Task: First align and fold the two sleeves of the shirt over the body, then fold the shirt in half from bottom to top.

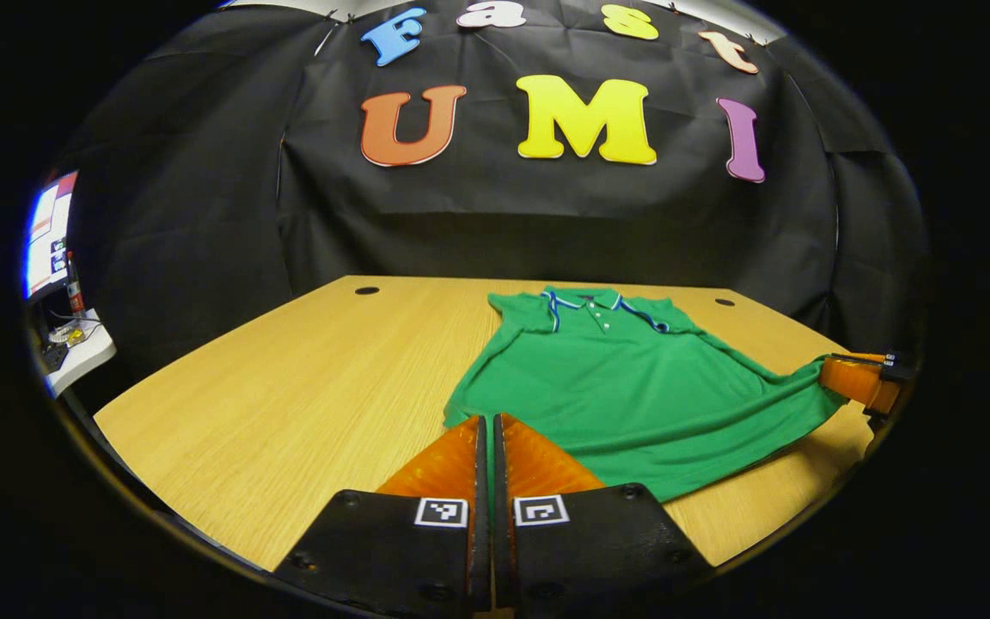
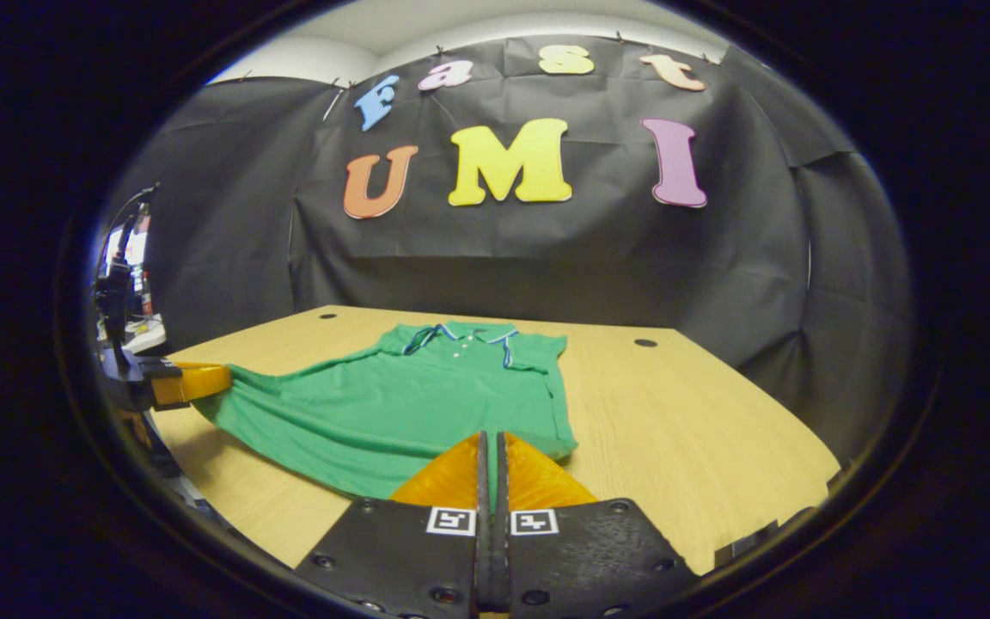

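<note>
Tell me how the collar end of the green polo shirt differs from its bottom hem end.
The collar end has striped trim and white buttons; the hem end is plain. The collar end lies narrow and untouched; the hem end is stretched wide, its corners pinched by the left gripper and right gripper. Both are the same green fabric.

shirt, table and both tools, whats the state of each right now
shirt: flat on the table, collar at the far end, sleeves folded in, bottom corners pinched and lifted
left tool: shut on the shirt's bottom corner
right tool: shut on the shirt's other bottom corner
table: bears the shirt
</note>
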`<state>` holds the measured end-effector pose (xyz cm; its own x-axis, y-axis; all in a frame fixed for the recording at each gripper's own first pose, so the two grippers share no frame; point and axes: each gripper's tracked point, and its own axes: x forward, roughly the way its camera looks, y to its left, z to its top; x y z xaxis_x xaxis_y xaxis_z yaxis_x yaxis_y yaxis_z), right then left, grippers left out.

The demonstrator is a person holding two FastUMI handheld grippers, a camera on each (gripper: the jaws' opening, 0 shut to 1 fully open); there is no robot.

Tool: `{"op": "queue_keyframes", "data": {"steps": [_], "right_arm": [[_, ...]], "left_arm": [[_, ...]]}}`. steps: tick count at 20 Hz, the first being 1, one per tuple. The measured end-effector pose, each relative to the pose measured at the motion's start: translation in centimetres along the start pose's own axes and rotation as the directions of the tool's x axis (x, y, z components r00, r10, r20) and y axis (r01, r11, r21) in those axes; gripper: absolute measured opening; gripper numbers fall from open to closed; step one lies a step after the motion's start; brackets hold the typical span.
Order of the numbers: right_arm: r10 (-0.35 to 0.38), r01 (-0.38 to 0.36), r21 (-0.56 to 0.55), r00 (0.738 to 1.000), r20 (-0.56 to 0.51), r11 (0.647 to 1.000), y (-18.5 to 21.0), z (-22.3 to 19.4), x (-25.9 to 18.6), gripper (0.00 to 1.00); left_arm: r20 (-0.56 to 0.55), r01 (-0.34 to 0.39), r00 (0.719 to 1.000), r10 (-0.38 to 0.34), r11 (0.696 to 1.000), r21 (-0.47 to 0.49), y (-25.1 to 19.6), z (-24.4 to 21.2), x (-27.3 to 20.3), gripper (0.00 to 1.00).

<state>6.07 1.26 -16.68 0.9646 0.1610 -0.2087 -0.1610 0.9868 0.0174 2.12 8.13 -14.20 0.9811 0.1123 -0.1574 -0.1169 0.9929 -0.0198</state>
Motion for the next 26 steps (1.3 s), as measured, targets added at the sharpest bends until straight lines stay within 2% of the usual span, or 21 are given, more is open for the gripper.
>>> {"op": "queue_keyframes", "data": {"steps": [2, 5, 10, 15, 18, 23, 26], "right_arm": [[-0.005, 0.005, -0.001, 0.998, 0.061, 1.000, -0.4, 2.5, 2.5, 0.00], [-0.036, 0.033, 0.029, 0.994, 0.101, 0.999, -1.6, 4.7, 7.7, 0.02], [-0.092, 0.079, 0.117, 0.990, 0.108, 0.990, -3.6, 6.9, 17.2, 0.00], [-0.135, 0.119, 0.136, 0.984, 0.118, 0.984, -5.6, 7.9, 26.8, 0.00], [-0.153, 0.133, 0.154, 0.981, 0.119, 0.979, -6.8, 8.3, 31.6, 0.00], [-0.155, 0.120, 0.272, 0.982, 0.111, 0.955, -8.6, 11.0, 37.7, 0.00], [-0.166, 0.126, 0.250, 0.975, 0.145, 0.960, -9.4, 13.2, 41.4, 0.00]], "left_arm": [[0.069, 0.015, 0.998, -0.015, 1.000, -0.005, -0.3, 2.7, 2.2, 0.07], [0.086, 0.025, 0.996, -0.023, 1.000, -0.018, -0.4, 4.6, 6.9, 0.07], [0.102, 0.041, 0.994, -0.040, 0.999, -0.009, -0.9, 7.0, 16.0, 0.07], [0.024, 0.056, 0.998, -0.055, 0.996, -0.071, -1.0, 5.8, 25.2, 0.08], [0.085, 0.065, 0.994, -0.061, 0.997, -0.040, -1.2, 7.8, 29.3, 0.07], [0.151, 0.070, 0.986, -0.065, 0.997, -0.032, -2.4, 11.2, 36.9, 0.07], [0.158, 0.079, 0.985, -0.070, 0.996, -0.051, -2.8, 12.7, 41.2, 0.07]]}}
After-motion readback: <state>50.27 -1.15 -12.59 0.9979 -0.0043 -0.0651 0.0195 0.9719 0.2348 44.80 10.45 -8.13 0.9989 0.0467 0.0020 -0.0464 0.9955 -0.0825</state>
